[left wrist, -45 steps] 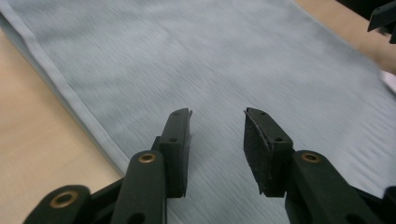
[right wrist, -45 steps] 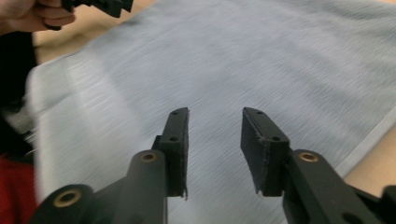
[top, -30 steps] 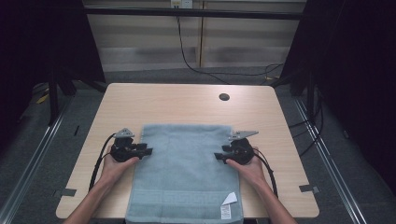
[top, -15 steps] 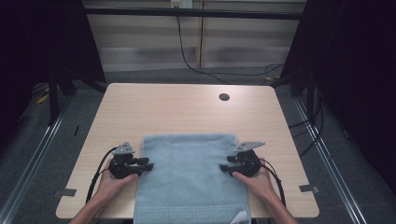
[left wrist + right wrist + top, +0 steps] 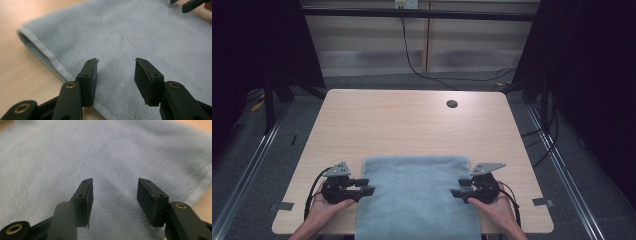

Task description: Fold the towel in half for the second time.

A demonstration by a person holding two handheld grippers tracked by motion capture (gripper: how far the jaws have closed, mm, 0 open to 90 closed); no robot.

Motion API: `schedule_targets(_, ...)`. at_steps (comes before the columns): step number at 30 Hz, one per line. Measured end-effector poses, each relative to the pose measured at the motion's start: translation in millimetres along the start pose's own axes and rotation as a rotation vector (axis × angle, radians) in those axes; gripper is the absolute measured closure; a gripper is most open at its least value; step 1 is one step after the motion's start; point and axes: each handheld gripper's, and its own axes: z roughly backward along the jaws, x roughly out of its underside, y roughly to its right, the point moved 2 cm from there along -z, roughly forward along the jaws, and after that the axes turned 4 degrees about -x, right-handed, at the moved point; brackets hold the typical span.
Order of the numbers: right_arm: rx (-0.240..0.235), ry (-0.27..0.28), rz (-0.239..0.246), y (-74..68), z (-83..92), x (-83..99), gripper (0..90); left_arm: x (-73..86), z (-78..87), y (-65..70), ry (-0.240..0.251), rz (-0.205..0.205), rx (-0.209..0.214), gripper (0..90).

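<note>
A blue-grey towel [image 5: 417, 195] lies flat on the near half of the wooden table [image 5: 402, 125] and runs off its front edge. My left gripper [image 5: 368, 187] rests at the towel's left hem, pointing inward. In the left gripper view its jaws [image 5: 116, 72] have just been opening and stand apart over the towel [image 5: 140, 37] by the hem, with no cloth between the pads. My right gripper [image 5: 457, 190] sits at the towel's right edge, pointing inward. Its jaws [image 5: 113, 195] are open above the pile of the towel [image 5: 75, 152], holding nothing.
A round cable hole [image 5: 452, 104] sits in the table's far right part. Bare wood stretches beyond the towel's far edge. Black cables trail from both grippers towards the front edge. The right gripper's tips [image 5: 185, 3] show at the top right of the left gripper view.
Both hands have drawn back towards the front edge, and the towel's far edge has come nearer with them. The white label at the towel's near right corner has gone out of view.
</note>
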Motion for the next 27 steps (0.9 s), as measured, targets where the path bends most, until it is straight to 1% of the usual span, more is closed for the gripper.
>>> schedule_targets(1, 0.004, 0.019, -0.001, 2.7, 2.7, -3.6, 48.2, -2.8, 0.6, -3.1, 0.004, 0.013, -0.006, 51.9)
schedule_targets(3, 0.023, 0.046, 0.002, 11.0, 8.1, -11.5, 49.0, -6.9, 0.9, -9.3, 0.005, 0.046, -0.033, 48.3)
schedule_targets(4, 0.032, 0.063, -0.003, 15.9, 10.5, -15.5, 49.1, -8.4, 0.9, -11.8, 0.007, 0.052, -0.035, 47.5)
schedule_targets(5, 0.037, 0.078, -0.007, 21.6, 12.5, -19.6, 49.1, -10.6, 0.8, -13.9, 0.008, 0.049, -0.038, 46.2)
schedule_targets(6, 0.042, 0.093, -0.013, 27.5, 14.2, -23.7, 49.2, -12.8, 1.4, -16.8, 0.022, 0.047, -0.05, 45.0)
schedule_targets(8, 0.059, 0.118, -0.025, 40.7, 16.6, -31.0, 49.0, -19.5, 1.5, -24.4, 0.039, 0.054, -0.053, 44.9)
schedule_targets(9, 0.071, 0.13, -0.031, 46.5, 17.6, -34.4, 48.8, -23.4, 1.5, -28.9, 0.049, 0.051, -0.074, 44.9)
schedule_targets(10, 0.08, 0.138, -0.035, 52.6, 18.4, -37.1, 48.1, -27.2, 1.1, -33.5, 0.061, 0.061, -0.085, 44.6)
schedule_targets(11, 0.087, 0.143, -0.049, 58.7, 18.7, -39.7, 47.5, -31.0, 0.1, -38.5, 0.063, 0.064, -0.086, 43.7)
schedule_targets(12, 0.091, 0.151, -0.065, 64.7, 18.8, -41.7, 47.4, -34.9, -2.1, -43.7, 0.068, 0.06, -0.104, 43.7)
schedule_targets(13, 0.094, 0.163, -0.069, 71.3, 17.5, -43.4, 47.4, -39.2, -4.9, -49.2, 0.062, 0.07, -0.114, 43.7)
schedule_targets(14, 0.101, 0.159, -0.076, 77.7, 15.2, -44.7, 47.3, -43.2, -7.7, -54.2, 0.063, 0.073, -0.118, 43.0)
schedule_targets(15, 0.114, 0.142, -0.085, 84.4, 12.0, -45.7, 47.1, -46.4, -10.5, -58.4, 0.072, 0.084, -0.114, 42.9)
schedule_targets(16, 0.127, 0.132, -0.09, 90.1, 8.5, -46.2, 47.2, -49.6, -13.7, -62.1, 0.07, 0.089, -0.124, 42.4)
schedule_targets(18, 0.122, 0.128, -0.104, 99.1, 2.3, -46.9, 47.4, -51.8, -19.4, -68.4, 0.102, 0.115, -0.129, 43.4)
schedule_targets(19, 0.115, 0.122, -0.105, 102.5, -1.3, -47.9, 47.4, -52.3, -21.5, -70.4, 0.088, 0.133, -0.131, 42.9)
schedule_targets(20, 0.113, 0.11, -0.106, 104.9, -4.5, -48.8, 47.4, -51.9, -23.3, -69.4, 0.089, 0.147, -0.123, 41.3)
schedule_targets(22, 0.103, 0.111, -0.109, 105.8, -9.5, -50.4, 47.7, -48.7, -25.0, -67.0, 0.081, 0.117, -0.117, 40.9)
schedule_targets(23, 0.088, 0.12, -0.107, 104.7, -11.7, -50.4, 48.1, -47.0, -26.4, -66.6, 0.063, 0.112, -0.118, 40.8)
schedule_targets(24, 0.086, 0.11, -0.101, 103.3, -14.7, -50.4, 48.1, -45.3, -27.0, -68.1, 0.058, 0.113, -0.12, 40.3)
schedule_targets(25, 0.093, 0.089, -0.086, 102.4, -17.5, -50.4, 48.6, -43.7, -28.1, -68.9, 0.063, 0.121, -0.113, 40.1)
schedule_targets(26, 0.096, 0.079, -0.082, 101.6, -19.6, -49.9, 48.8, -42.4, -29.5, -69.3, 0.05, 0.114, -0.117, 40.1)
schedule_targets(27, 0.094, 0.072, -0.079, 101.8, -21.6, -49.0, 48.8, -41.1, -31.0, -70.0, 0.037, 0.101, -0.131, 39.7)
